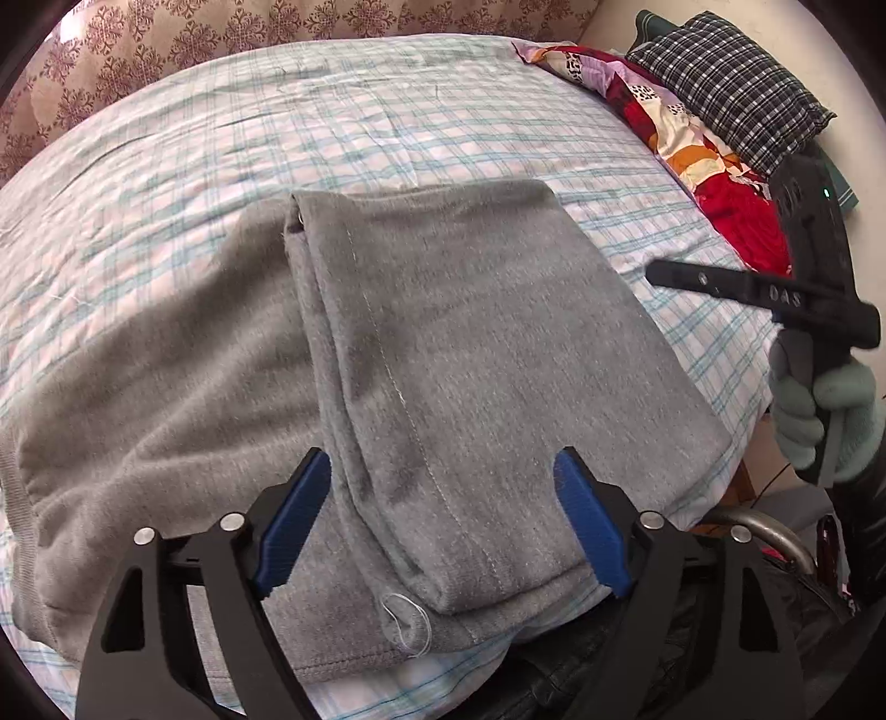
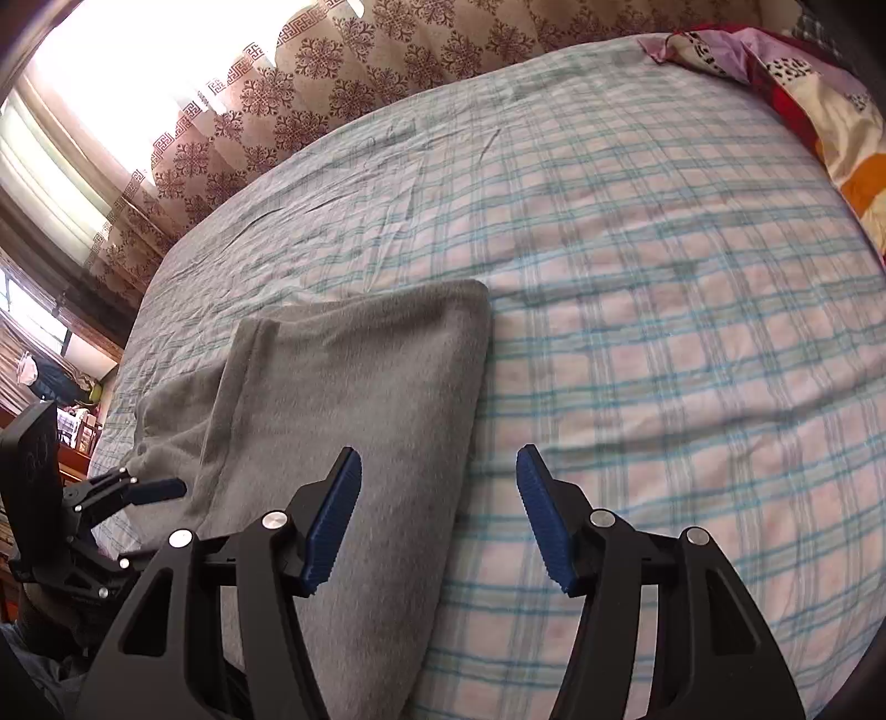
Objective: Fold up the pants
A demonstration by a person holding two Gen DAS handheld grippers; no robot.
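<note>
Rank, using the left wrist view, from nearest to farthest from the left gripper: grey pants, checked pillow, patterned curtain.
From the left gripper:
1. Grey pants, directly beneath the open jaws.
2. Checked pillow, far right on the bed.
3. Patterned curtain, beyond the bed's far edge.

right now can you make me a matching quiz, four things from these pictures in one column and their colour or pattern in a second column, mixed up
Things:
1. pants
2. bed sheet
3. pillow
4. curtain

Colour or pattern:
A. dark with small white checks
B. plain grey
C. beige with brown flower-like motifs
D. pale with teal plaid lines

Pairs: 1-B, 2-D, 3-A, 4-C
</note>
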